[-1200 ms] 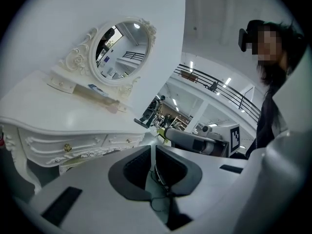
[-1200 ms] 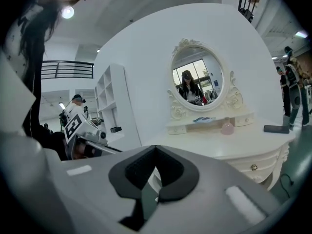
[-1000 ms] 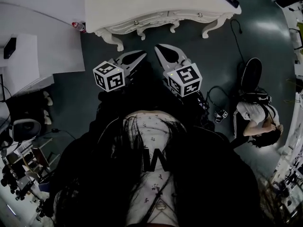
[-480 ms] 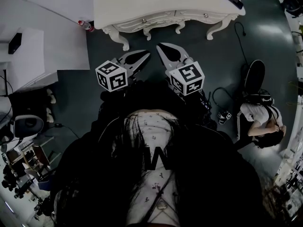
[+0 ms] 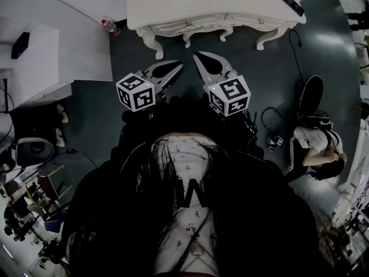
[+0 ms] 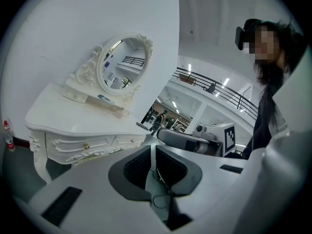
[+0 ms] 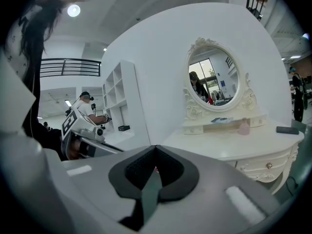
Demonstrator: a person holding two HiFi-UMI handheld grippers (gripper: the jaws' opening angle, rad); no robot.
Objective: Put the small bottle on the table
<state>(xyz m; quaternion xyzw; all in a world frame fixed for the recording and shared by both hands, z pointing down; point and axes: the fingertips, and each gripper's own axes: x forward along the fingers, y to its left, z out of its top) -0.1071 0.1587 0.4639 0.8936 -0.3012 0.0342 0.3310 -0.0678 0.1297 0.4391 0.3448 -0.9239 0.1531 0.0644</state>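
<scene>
The small bottle (image 5: pixel 109 26), clear with a red cap, is on the dark floor by the wall, left of the white dressing table (image 5: pixel 213 7). In the left gripper view the bottle (image 6: pixel 7 135) shows at the far left edge, beside the table's (image 6: pixel 73 126) leg. My left gripper (image 5: pixel 174 67) and right gripper (image 5: pixel 200 57) are held side by side in front of the table, well short of the bottle. Both are shut with nothing in them: left (image 6: pixel 150 152), right (image 7: pixel 155 156).
An oval mirror (image 7: pixel 213 79) stands on the table, with a pink bottle (image 7: pixel 243 126) and a dark phone (image 5: pixel 292 3). A person (image 5: pixel 314 146) sits on the floor at the right near cables (image 5: pixel 271 140). White shelving (image 5: pixel 34 62) stands at the left.
In the head view the table and the bottle have slid down and to the right, so they are nearer. Both grippers stay shut and side by side.
</scene>
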